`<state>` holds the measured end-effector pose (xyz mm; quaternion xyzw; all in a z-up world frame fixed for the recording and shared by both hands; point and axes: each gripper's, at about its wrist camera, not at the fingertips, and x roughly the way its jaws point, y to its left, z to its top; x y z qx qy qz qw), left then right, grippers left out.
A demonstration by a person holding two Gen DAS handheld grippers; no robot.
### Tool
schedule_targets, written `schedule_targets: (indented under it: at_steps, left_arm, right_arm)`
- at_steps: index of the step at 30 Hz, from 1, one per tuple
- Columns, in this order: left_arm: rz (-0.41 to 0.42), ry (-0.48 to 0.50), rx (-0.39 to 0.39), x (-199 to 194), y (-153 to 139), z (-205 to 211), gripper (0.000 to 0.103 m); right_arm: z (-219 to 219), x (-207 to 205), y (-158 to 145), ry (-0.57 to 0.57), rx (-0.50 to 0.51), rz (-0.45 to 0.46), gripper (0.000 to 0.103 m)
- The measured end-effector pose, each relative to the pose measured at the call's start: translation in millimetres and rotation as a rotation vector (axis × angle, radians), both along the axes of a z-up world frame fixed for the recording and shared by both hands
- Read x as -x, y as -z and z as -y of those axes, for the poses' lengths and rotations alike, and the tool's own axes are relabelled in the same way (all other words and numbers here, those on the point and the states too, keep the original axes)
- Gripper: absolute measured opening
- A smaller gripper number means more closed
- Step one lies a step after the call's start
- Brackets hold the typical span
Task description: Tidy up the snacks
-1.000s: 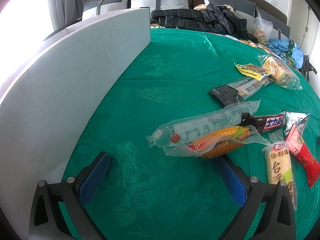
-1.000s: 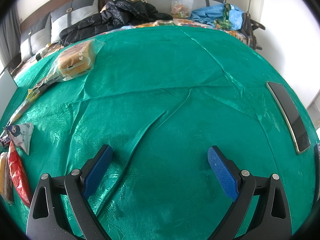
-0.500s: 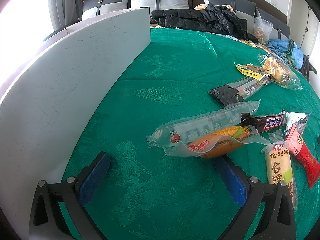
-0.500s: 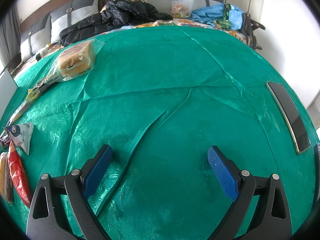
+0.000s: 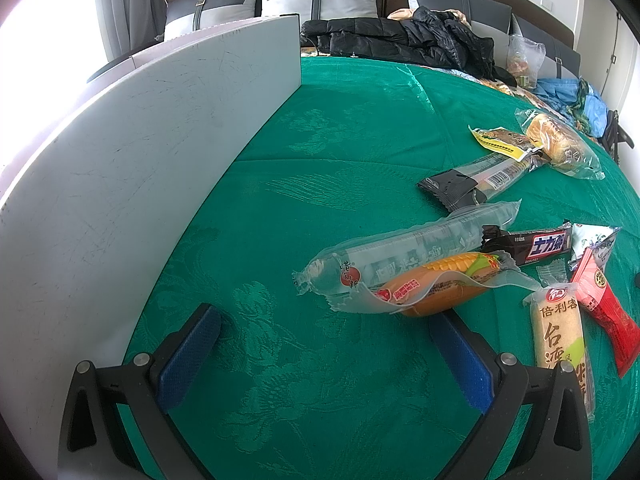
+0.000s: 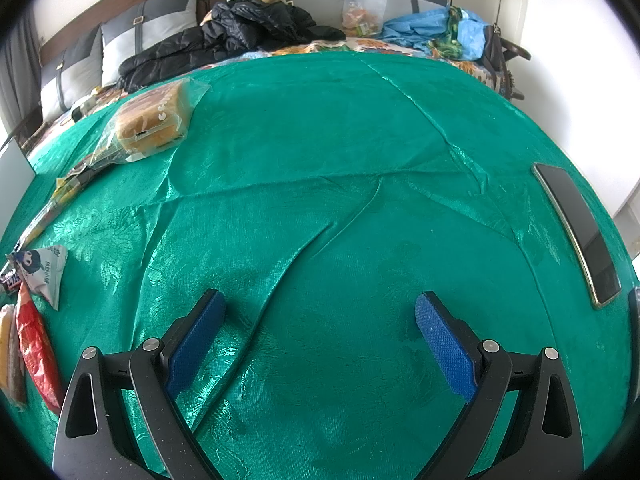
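Green cloth (image 5: 320, 168) covers the worktop, where snacks (image 5: 420, 268) are scattered unsorted beside the left tool (image 5: 324, 340); both it and the right tool (image 6: 320, 320) are held spread, nothing gripped.

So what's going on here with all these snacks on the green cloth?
Nothing is being held yet. The left gripper is open just short of the corn sausage pack, which overlaps a clear wrapped roll. The right gripper is open over bare green cloth, apart from the snacks.
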<state>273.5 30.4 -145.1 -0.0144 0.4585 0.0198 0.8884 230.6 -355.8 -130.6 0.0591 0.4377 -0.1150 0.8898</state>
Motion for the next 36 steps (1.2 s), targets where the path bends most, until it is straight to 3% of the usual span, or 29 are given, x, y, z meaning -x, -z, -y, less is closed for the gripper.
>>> schedule_targets:
  at_steps: [9,12,14,17,18,20,23,26,29,31,34,36]
  left_arm:
    - [-0.006,0.003,-0.001,1,0,0,0.103]
    - [-0.1,0.06,0.008,8,-4,-4,0.103]
    - [-0.129,0.062,0.095,27,-10,-13,0.102]
    - [-0.096,0.105,0.31,51,-27,-14,0.102]
    - [-0.089,0.122,0.338,54,-32,-8,0.102]
    - [-0.082,0.189,0.363,52,-43,18,0.102]
    - [-0.082,0.264,0.317,38,-50,63,0.098]
    - [-0.127,0.24,0.248,20,-40,91,0.08]
    - [-0.174,0.193,0.222,15,-26,94,0.055]
    - [-0.18,0.181,0.24,20,-20,88,0.031]
    - [-0.17,0.19,0.246,33,-18,72,0.03]
    - [-0.176,0.216,0.206,42,-20,68,0.03]
  right_arm:
    - [0,0,0,0.0,0.0,0.0,0.098]
    - [0,0,0,0.0,0.0,0.0,0.098]
    - [0,0,0,0.0,0.0,0.0,0.098]
    - [0,0,0,0.001,0.0,0.0,0.098]
    - [0,0,0,0.0,0.0,0.0,0.098]
    - [0,0,0,0.001,0.0,0.0,0.098]
    - [0,0,0,0.0,0.0,0.0,0.098]
    - [0,0,0,0.0,0.0,0.0,0.098]
    - [0,0,0,0.0,0.0,0.0,0.098]
    - [0,0,0,0.001,0.0,0.0,0.098]
    - [0,0,0,0.001,0.0,0.0,0.098]
    - [0,0,0,0.001,0.0,0.0,0.098]
